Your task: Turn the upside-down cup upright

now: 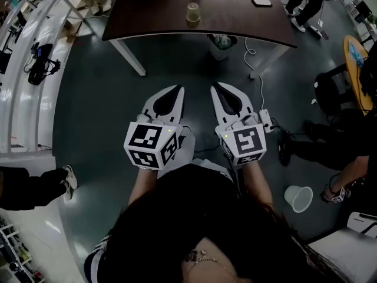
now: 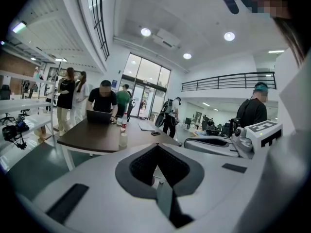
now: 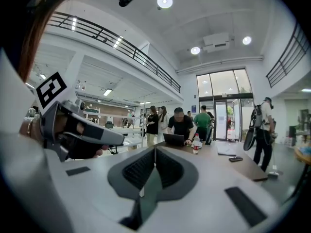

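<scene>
plainly the approach step: the left gripper point(image 1: 177, 90) and right gripper point(image 1: 216, 88) are both closed tight with nothing between their jaws, side by side above the floor. the cup point(image 1: 192, 13) stands on the table point(image 1: 147, 16), well ahead of both tips. next, i judge, one gripper must reach it, open, and take its wall.

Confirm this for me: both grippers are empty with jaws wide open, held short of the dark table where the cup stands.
Not wide open: the left gripper is shut in the left gripper view, the right gripper in the right gripper view. Both are empty, short of the dark table where the cup stands.
</scene>
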A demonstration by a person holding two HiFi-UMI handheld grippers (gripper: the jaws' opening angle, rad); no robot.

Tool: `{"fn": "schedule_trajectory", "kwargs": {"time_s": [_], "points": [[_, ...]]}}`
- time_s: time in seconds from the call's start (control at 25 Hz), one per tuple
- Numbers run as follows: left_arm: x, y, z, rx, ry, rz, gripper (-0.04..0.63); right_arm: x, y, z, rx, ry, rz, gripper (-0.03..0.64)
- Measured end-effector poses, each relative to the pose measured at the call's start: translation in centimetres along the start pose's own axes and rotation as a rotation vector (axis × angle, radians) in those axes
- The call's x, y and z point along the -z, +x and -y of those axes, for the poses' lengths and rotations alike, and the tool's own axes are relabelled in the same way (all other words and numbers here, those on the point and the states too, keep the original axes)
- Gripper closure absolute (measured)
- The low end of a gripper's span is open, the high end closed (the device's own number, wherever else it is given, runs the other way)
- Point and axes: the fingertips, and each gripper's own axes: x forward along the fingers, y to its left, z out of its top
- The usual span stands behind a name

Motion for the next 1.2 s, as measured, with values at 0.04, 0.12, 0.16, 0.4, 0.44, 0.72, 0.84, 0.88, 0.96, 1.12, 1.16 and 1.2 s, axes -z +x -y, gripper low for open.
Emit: {"fn": "schedule_trajectory", "kwargs": {"time_s": [0.04, 0.12, 0.16, 0.4, 0.44, 0.72, 0.84, 0.88, 0.96, 1.12, 1.16, 1.2], "points": [[-0.5, 0.8, -0.6, 0.008, 0.002, 0.001, 0.594, -0.2, 1.0, 0.4, 0.004, -0.001, 0.0, 0.598], [-1.4, 2.4, -1.9, 0.024, 0.004, 0.004, 0.594, -0.6, 2.9, 1.0, 0.013, -0.004, 0.0, 0.598], [-1.9, 3.1, -2.6, 0.032, 0.005, 0.007, 0.594, -0.9, 3.9, 1.4, 0.018, -0.007, 0.001, 0.598], [-4.5, 7.2, -6.8, 0.065, 0.026, 0.009, 0.594, -2.3, 9.8, 3.6, 0.059, -0.011, 0.009, 0.598], [-4.8, 7.8, -7.5, 0.069, 0.026, 0.008, 0.594, -2.5, 10.7, 3.9, 0.063, -0.009, 0.008, 0.598], [-5.7, 11.0, -11.0, 0.102, 0.021, -0.013, 0.594, -2.7, 15.3, 4.6, 0.077, -0.001, 0.002, 0.598], [-5.6, 12.2, -11.9, 0.109, 0.012, -0.026, 0.594, -2.6, 16.4, 5.5, 0.09, 0.003, -0.004, 0.598], [-5.6, 12.7, -12.1, 0.11, 0.009, -0.03, 0.594, -2.5, 16.8, 5.9, 0.094, 0.005, -0.006, 0.598], [-5.6, 13.7, -12.6, 0.112, 0.003, -0.038, 0.594, -2.4, 17.6, 6.6, 0.098, 0.009, -0.011, 0.598], [-5.7, 16.2, -13.8, 0.112, -0.003, -0.048, 0.594, -1.9, 19.9, 8.3, 0.097, 0.009, -0.016, 0.598], [-5.9, 16.9, -14.1, 0.111, -0.004, -0.049, 0.594, -1.9, 20.5, 8.8, 0.096, 0.01, -0.015, 0.598], [-6.1, 17.6, -14.5, 0.109, -0.004, -0.049, 0.594, -1.9, 21.2, 9.4, 0.095, 0.012, -0.013, 0.598]]}}
